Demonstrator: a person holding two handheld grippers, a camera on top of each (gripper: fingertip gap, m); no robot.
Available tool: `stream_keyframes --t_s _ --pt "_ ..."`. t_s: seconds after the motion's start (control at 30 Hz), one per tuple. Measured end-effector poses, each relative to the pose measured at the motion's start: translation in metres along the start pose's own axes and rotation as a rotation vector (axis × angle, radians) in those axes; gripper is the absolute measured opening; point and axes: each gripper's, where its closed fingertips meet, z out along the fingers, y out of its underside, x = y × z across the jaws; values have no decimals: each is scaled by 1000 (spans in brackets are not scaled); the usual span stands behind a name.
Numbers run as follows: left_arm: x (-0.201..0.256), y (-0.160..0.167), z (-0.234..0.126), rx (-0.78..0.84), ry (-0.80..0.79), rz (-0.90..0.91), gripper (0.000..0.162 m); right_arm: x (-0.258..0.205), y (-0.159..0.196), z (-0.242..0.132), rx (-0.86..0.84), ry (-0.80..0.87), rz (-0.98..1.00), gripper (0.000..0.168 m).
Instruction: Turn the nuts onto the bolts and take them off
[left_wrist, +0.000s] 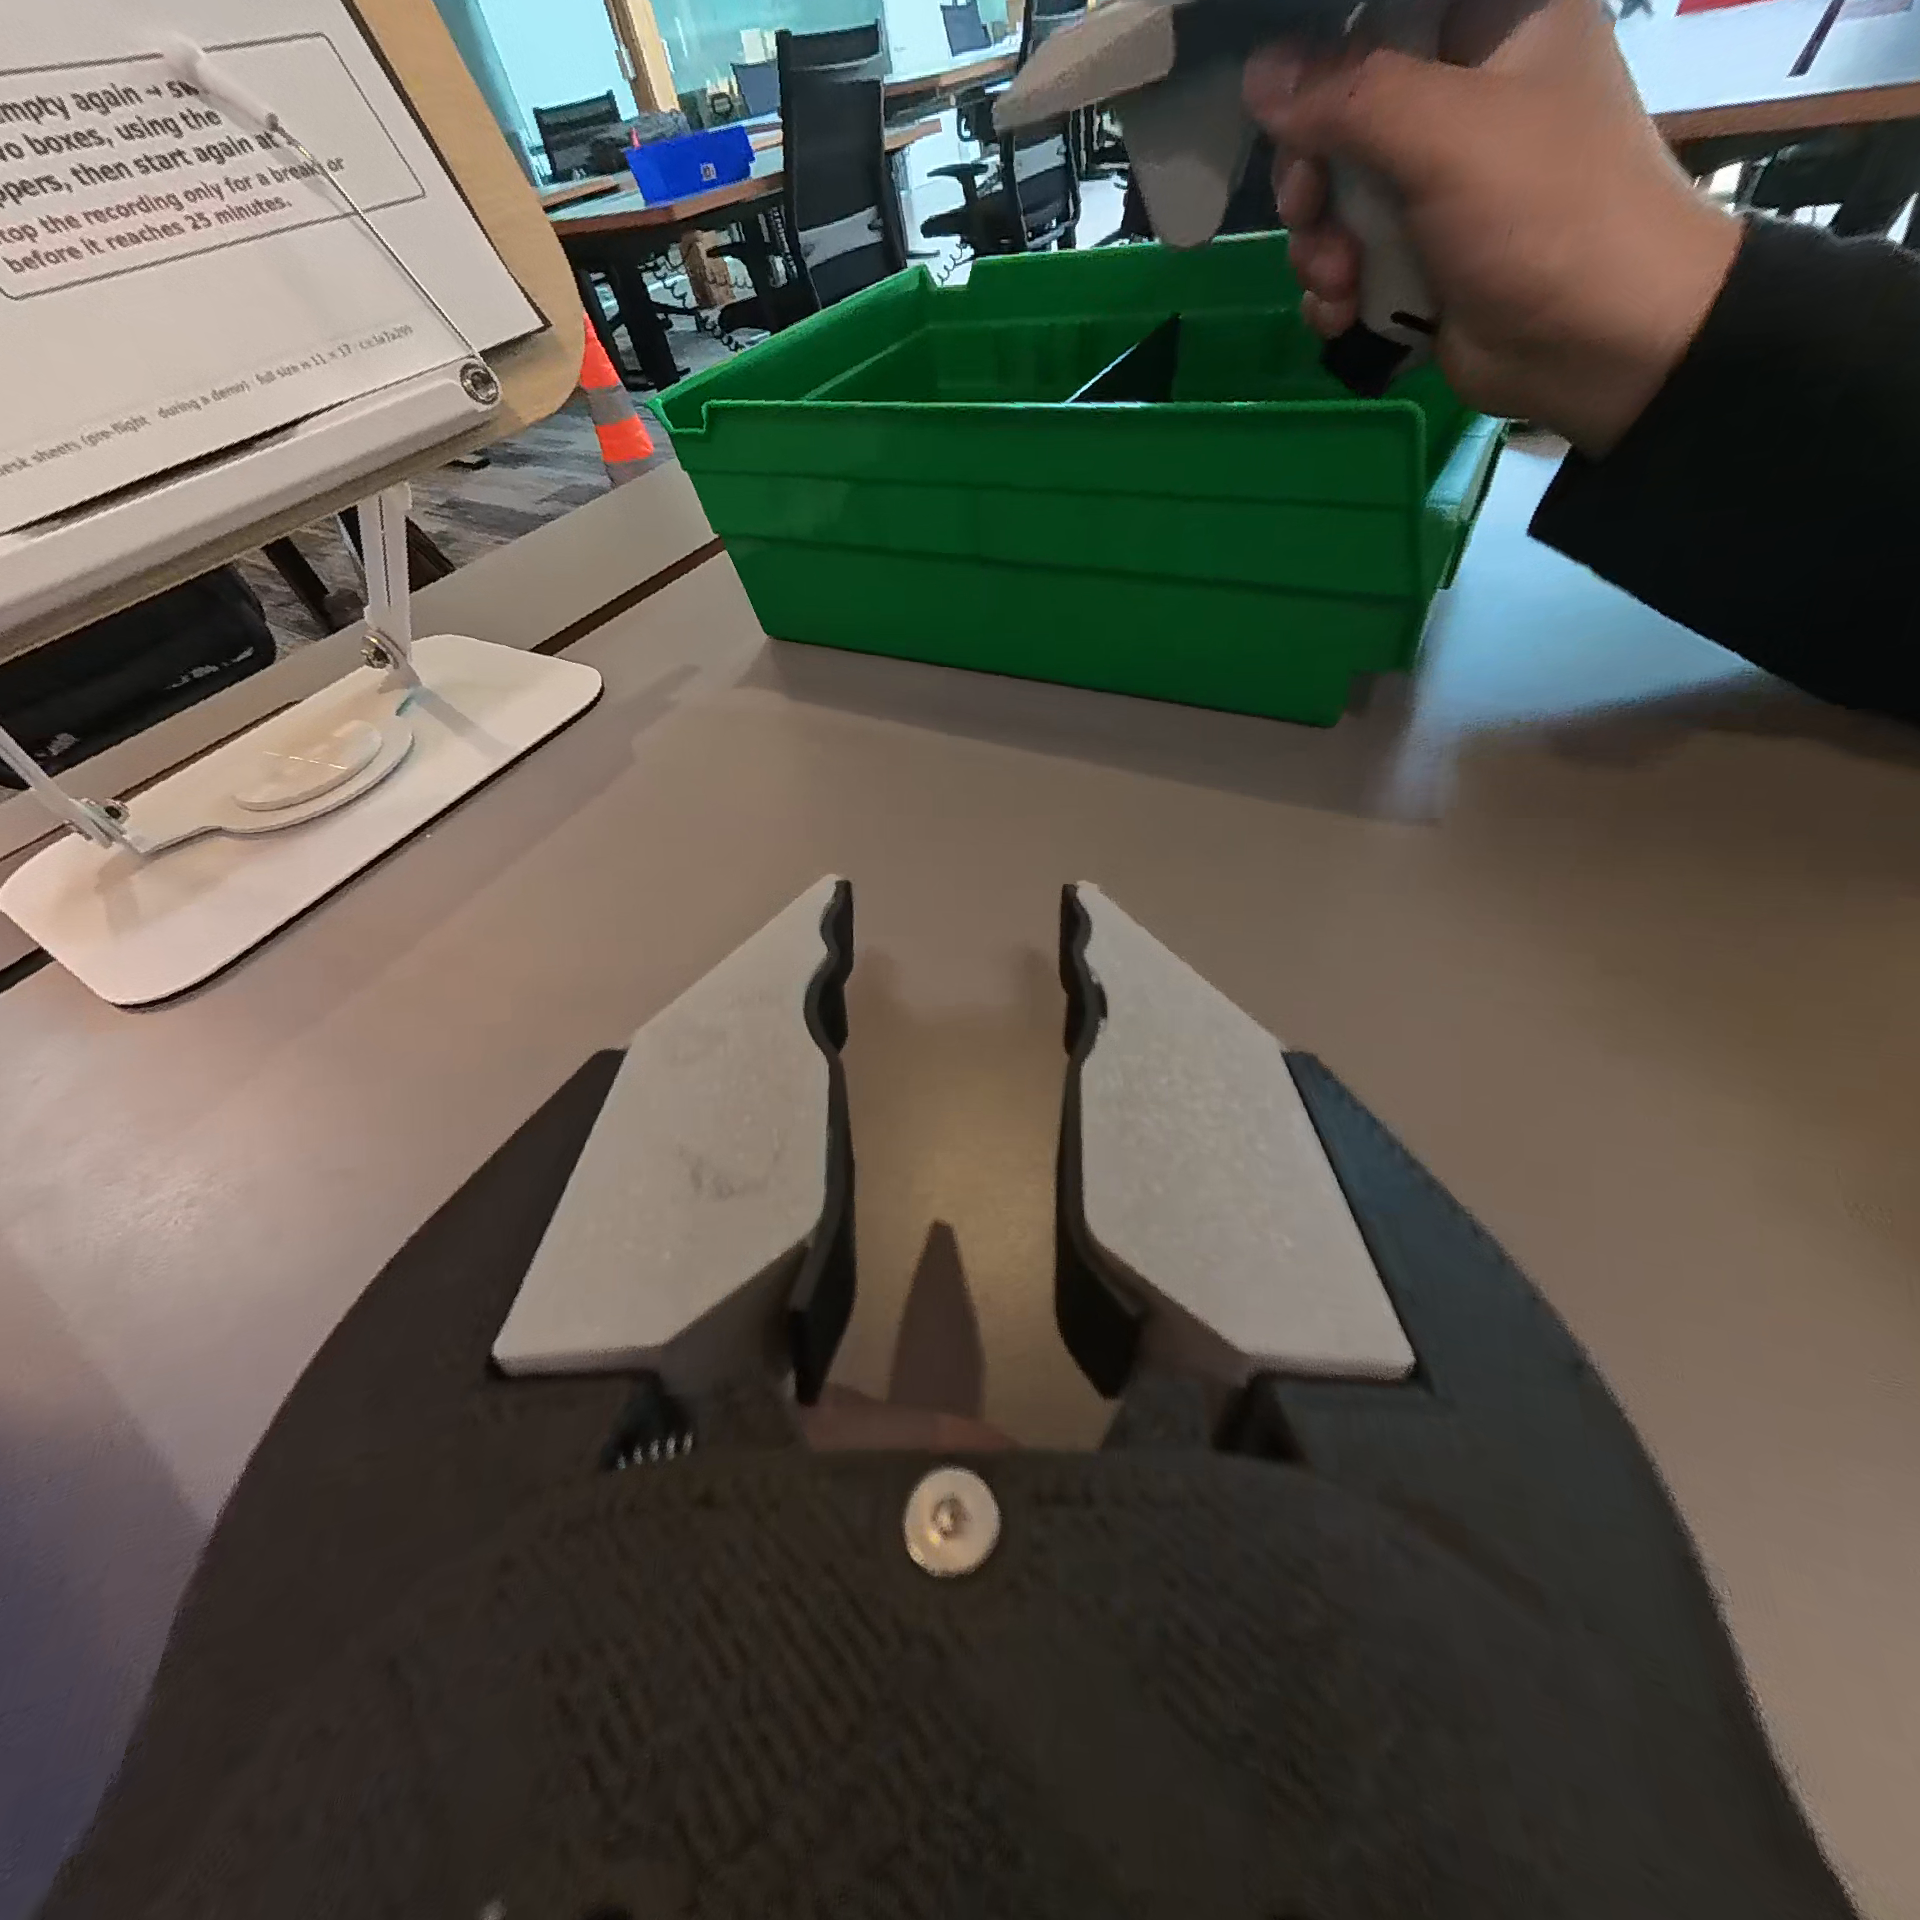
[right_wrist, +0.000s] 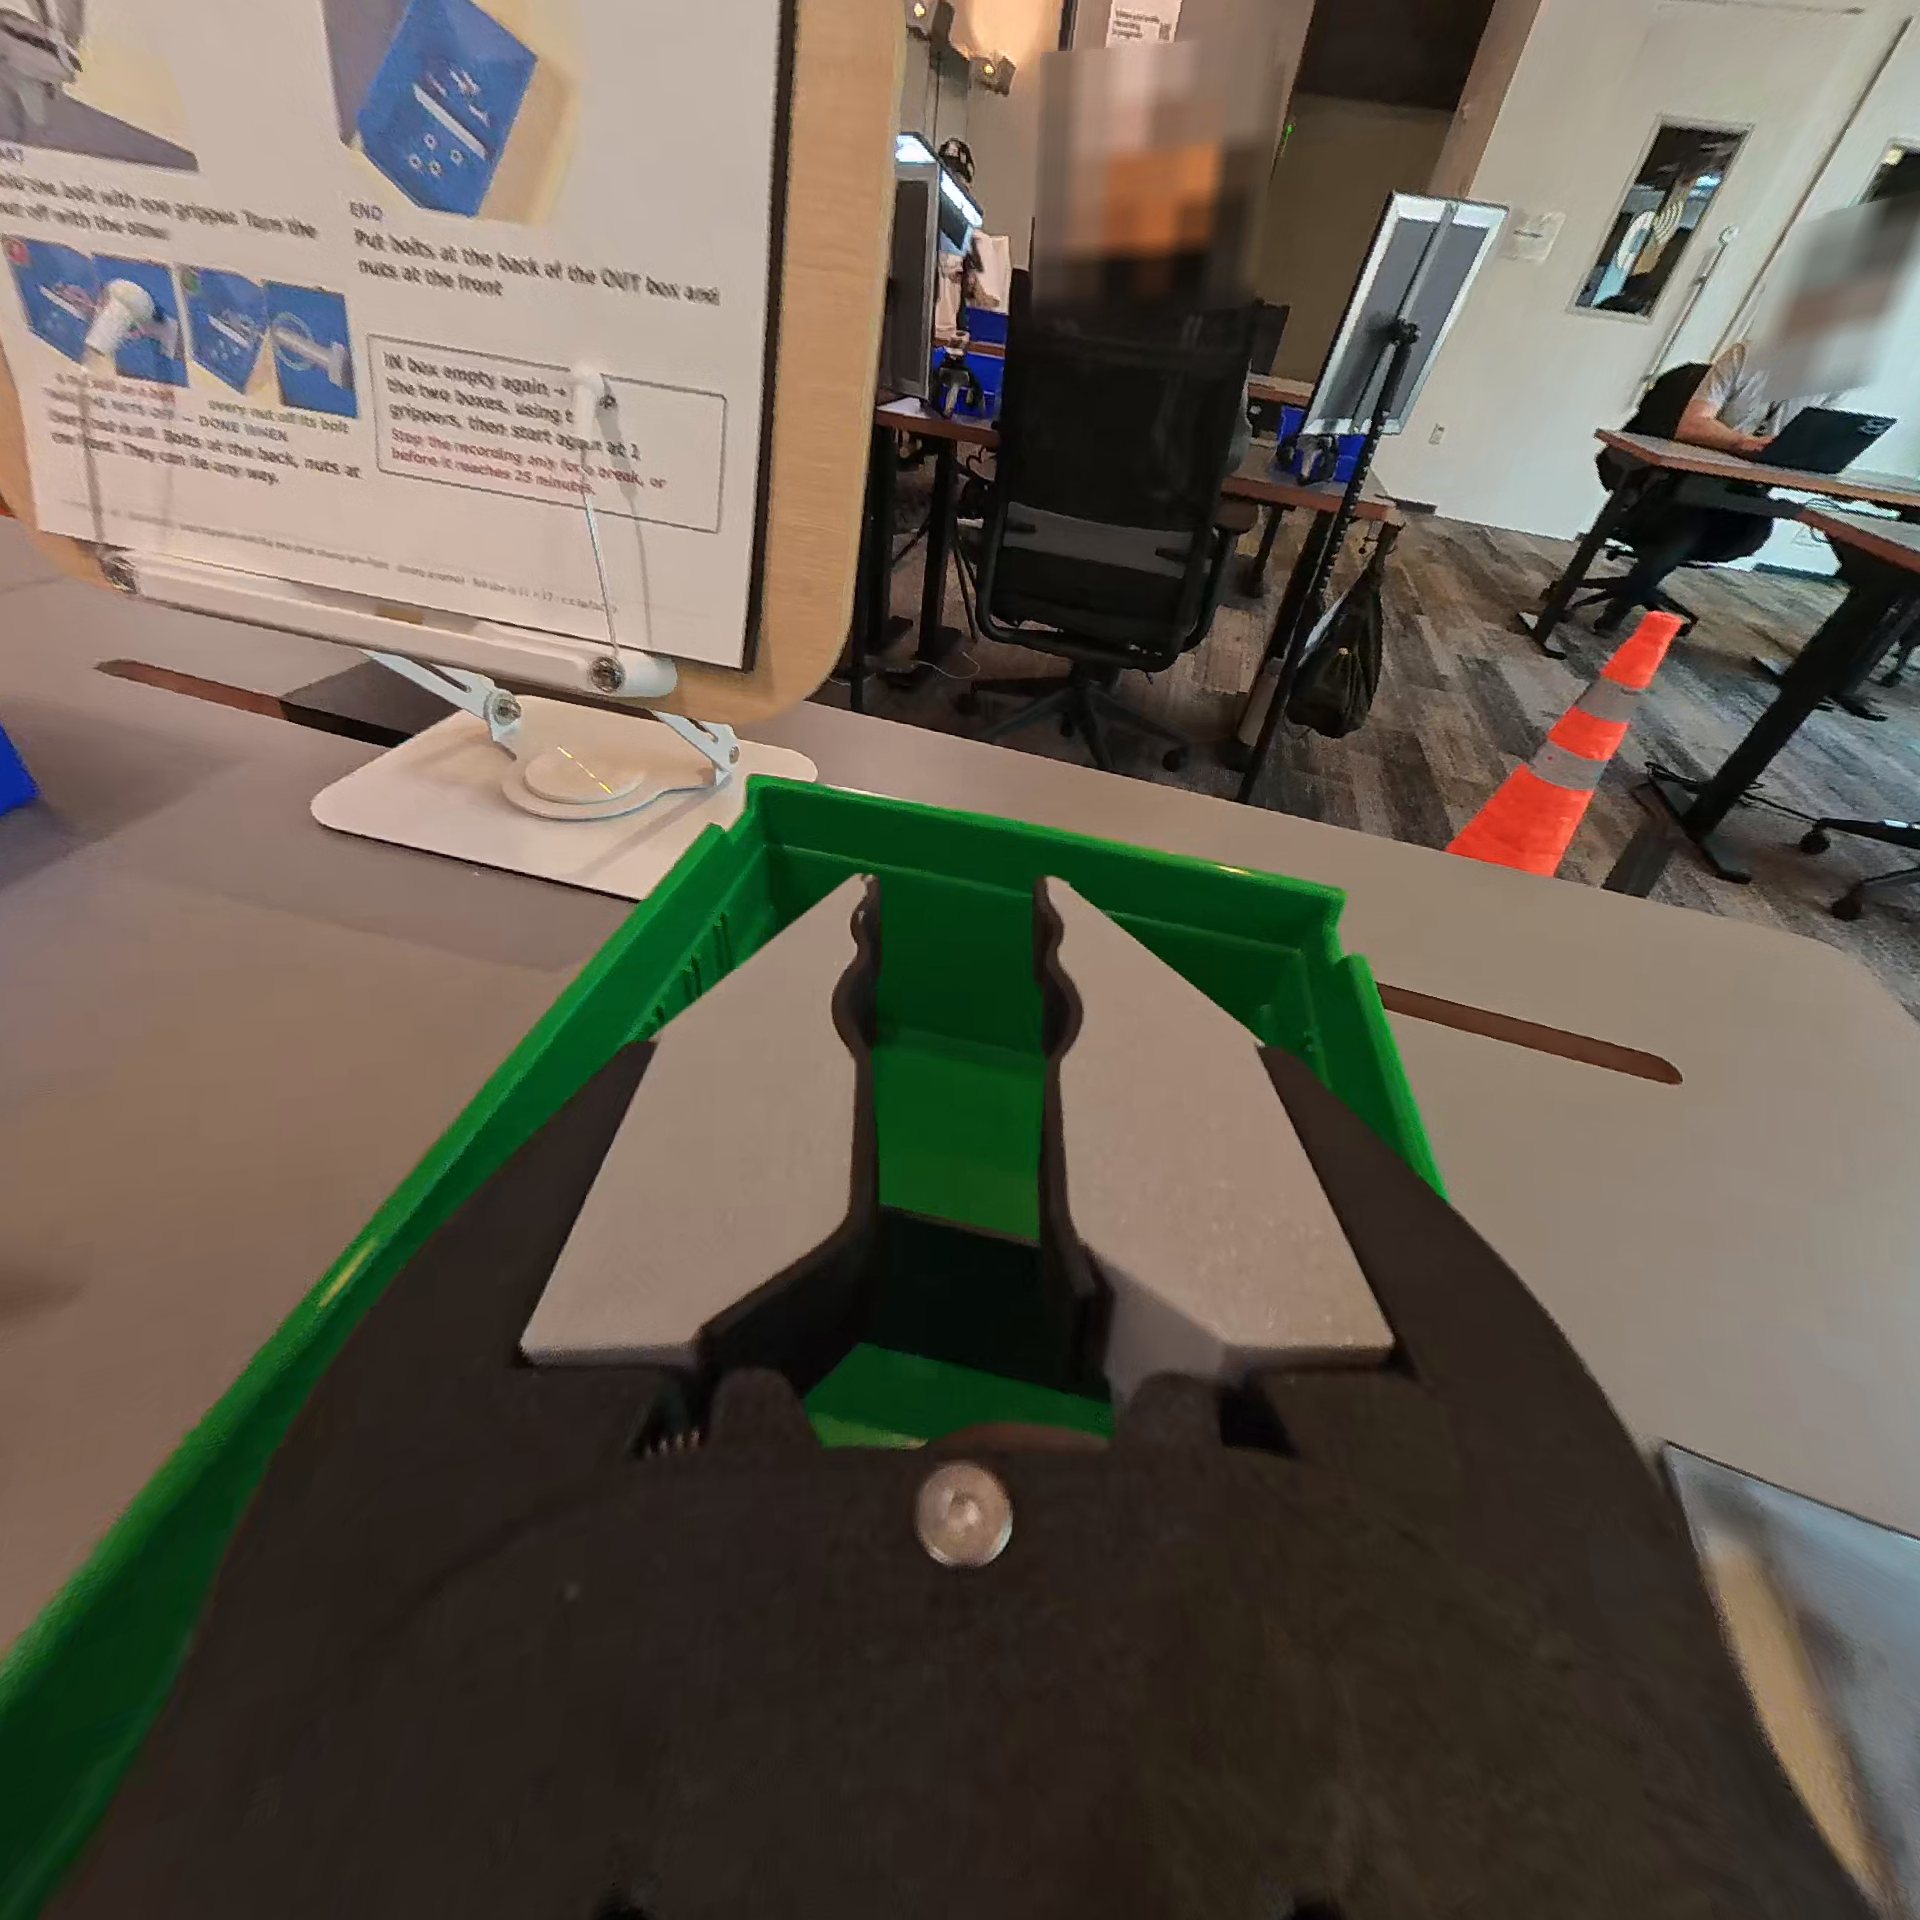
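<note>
No nut or bolt shows in either view. My left gripper (left_wrist: 956, 925) is open and empty, low over the bare grey table, short of the green bin (left_wrist: 1060, 540). The bin has a black divider (left_wrist: 1132, 364) across it. My right gripper (right_wrist: 954, 904) is open and empty, held over the green bin (right_wrist: 540, 1122) and pointing into it; what shows of the bin's inside between the fingers is bare green. In the left wrist view a hand (left_wrist: 1507, 239) holds the right gripper's handle above the bin's far right corner.
A white stand with an instruction sheet (left_wrist: 208, 260) stands at the table's left; it also shows in the right wrist view (right_wrist: 416, 312). A blue object's corner (right_wrist: 12, 774) sits at the left edge. Beyond the table are chairs, desks, an orange cone (right_wrist: 1579, 748) and a seated person. There is about 30 centimeters between the tips of the two grippers.
</note>
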Motion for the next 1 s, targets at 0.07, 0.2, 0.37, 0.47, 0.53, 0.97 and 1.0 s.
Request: stream_keyframes --t_s 0.07,0.2,0.37,0.47,0.53,0.97,1.0 --pt "-2 2 0 -12 -9 11 38 -5 -5 -3 22 -20 4 28" --pt "-11 5 0 -25 -51 30 40 -8 -3 -7 4 6 -6 34" --pt "-18 14 -9 -58 -94 4 54 -16 2 -18 44 19 -52 41" --pt "-24 20 -21 -76 -144 -14 57 -26 -1 -29 88 12 -33 47" --pt "-23 23 -32 -75 -167 -49 58 -41 2 -34 90 -42 22 53" --pt "-25 54 -137 -127 -428 -145 70 -121 29 -92 117 -169 -66 58" --pt "-25 55 -146 -122 -438 -151 70 -127 31 -97 111 -190 -80 62"
